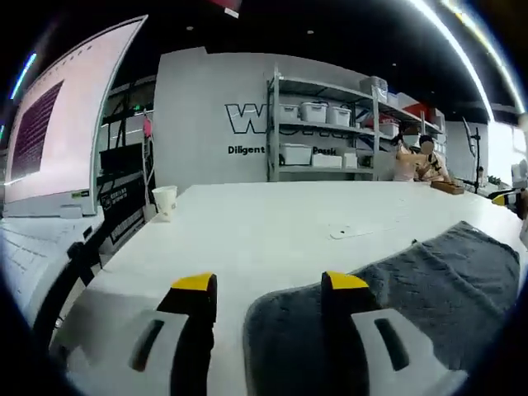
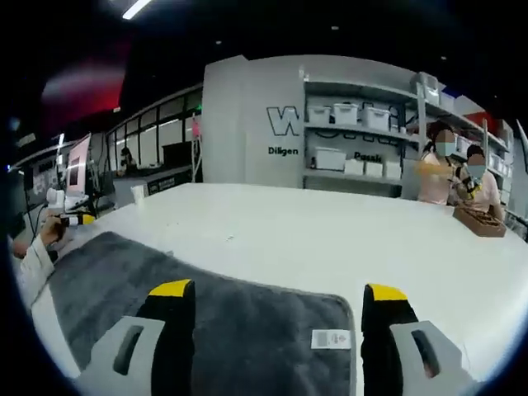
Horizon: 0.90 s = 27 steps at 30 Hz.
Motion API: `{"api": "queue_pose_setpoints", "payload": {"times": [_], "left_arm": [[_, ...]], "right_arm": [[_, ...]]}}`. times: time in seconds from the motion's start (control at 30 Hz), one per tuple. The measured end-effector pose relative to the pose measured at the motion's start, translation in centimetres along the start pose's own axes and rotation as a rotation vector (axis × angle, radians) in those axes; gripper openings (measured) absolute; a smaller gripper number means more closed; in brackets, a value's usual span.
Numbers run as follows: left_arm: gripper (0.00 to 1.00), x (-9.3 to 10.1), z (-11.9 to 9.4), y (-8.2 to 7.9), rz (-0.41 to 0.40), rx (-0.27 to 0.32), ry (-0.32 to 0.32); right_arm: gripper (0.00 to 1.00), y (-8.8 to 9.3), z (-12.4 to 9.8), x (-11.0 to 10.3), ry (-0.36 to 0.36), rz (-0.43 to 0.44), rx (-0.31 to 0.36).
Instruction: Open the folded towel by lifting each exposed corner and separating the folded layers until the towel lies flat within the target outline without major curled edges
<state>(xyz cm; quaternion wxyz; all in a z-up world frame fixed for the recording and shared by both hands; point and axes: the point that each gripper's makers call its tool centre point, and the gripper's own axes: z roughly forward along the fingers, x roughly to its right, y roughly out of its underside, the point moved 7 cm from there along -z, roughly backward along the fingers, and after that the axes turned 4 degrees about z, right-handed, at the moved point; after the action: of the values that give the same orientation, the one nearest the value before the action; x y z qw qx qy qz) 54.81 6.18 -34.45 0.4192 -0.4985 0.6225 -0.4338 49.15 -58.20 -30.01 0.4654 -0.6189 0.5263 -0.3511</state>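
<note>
A dark grey towel (image 1: 445, 280) lies on the white table (image 1: 264, 223), and its rounded near corner reaches in between the jaws of my left gripper (image 1: 270, 285). Those jaws stand wide apart, open, holding nothing. In the right gripper view the towel (image 2: 206, 305) spreads from the left to under my right gripper (image 2: 279, 290), which is open too, with a white label (image 2: 332, 339) at the towel's edge between the jaws. The towel looks flat, with one corner near each gripper. At the far left of that view, the left gripper (image 2: 70, 220) shows with a sleeve.
A paper cup (image 1: 165, 200) stands near the table's left edge, beside a monitor (image 1: 58, 124) and keyboard. A wooden box (image 2: 478, 220) sits at the table's far right, where two people sit. Shelves with bins (image 2: 355, 132) line the back wall. Faint marks (image 1: 355, 231) show on the table.
</note>
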Motion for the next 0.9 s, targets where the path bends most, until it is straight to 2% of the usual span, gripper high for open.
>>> {"api": "queue_pose_setpoints", "payload": {"times": [0.07, 0.17, 0.33, 0.4, 0.53, 0.6, 0.7, 0.8, 0.9], "left_arm": [[0.47, 0.4, 0.3, 0.7, -0.005, -0.048, 0.056], [0.44, 0.2, 1.1, 1.0, -0.020, -0.054, 0.057], [0.44, 0.2, 1.7, 2.0, -0.019, -0.079, 0.063], [0.42, -0.2, 1.8, 2.1, -0.016, -0.083, 0.051], [0.29, -1.2, 2.4, 2.5, 0.002, -0.090, 0.009], [0.26, -1.4, 2.8, 3.0, 0.002, -0.108, 0.000], [0.28, -1.7, 3.4, 3.6, 0.031, -0.152, -0.029], [0.26, -1.5, 3.7, 3.6, 0.040, -0.150, -0.018], [0.24, -1.3, 3.8, 4.2, 0.082, -0.186, -0.022]], "right_arm": [[0.75, 0.1, 1.1, 0.4, 0.004, 0.000, -0.012], [0.73, 0.2, 2.5, 0.6, 0.006, 0.011, -0.012], [0.62, 1.3, 4.6, 2.0, 0.039, 0.022, -0.037], [0.60, 1.7, 5.1, 2.8, 0.058, 0.033, -0.041], [0.51, 3.0, 6.1, 4.3, 0.079, 0.035, -0.088], [0.51, 3.2, 6.5, 4.7, 0.085, 0.049, -0.097], [0.50, 3.3, 7.3, 5.0, 0.101, 0.056, -0.098], [0.51, 3.4, 7.7, 4.8, 0.105, 0.044, -0.099], [0.51, 3.4, 8.4, 4.7, 0.091, 0.046, -0.107]]}}
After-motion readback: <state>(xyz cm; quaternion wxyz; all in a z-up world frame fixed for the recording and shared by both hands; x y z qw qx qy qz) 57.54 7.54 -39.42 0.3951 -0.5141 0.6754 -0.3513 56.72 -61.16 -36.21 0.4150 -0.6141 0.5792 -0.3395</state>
